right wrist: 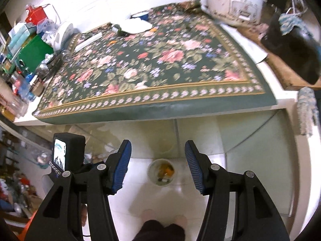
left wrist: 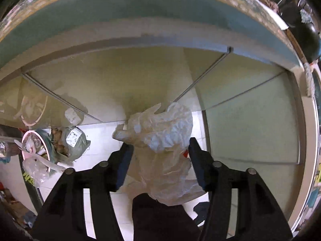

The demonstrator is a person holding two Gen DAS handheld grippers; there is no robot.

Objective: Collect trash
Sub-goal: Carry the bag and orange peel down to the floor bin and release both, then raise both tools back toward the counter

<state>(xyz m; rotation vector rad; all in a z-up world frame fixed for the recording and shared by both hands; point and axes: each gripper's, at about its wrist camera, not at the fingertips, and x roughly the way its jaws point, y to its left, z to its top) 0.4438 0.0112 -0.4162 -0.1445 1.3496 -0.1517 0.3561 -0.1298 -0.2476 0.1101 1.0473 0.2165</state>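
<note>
A crumpled white plastic bag (left wrist: 162,140) hangs between the fingers of my left gripper (left wrist: 160,143), which points down at the white tiled floor. Its jaws stand apart and a gap shows between the left pad and the bag, so the pads do not press on it. My right gripper (right wrist: 158,143) is open with nothing between its fingers. Far below it on the floor sits a round clear container (right wrist: 162,173) with orange scraps inside. The left gripper's camera block (right wrist: 68,152) shows at the left of the right wrist view.
A pink-rimmed bin (left wrist: 45,140) stuffed with plastic bags stands on the floor at left, a grey-green bag (left wrist: 75,142) beside it. Glass cabinet doors (left wrist: 250,124) run under a table with a floral cloth (right wrist: 156,60). A rice cooker (right wrist: 234,0) stands at the back. A person's legs (right wrist: 160,231) are below.
</note>
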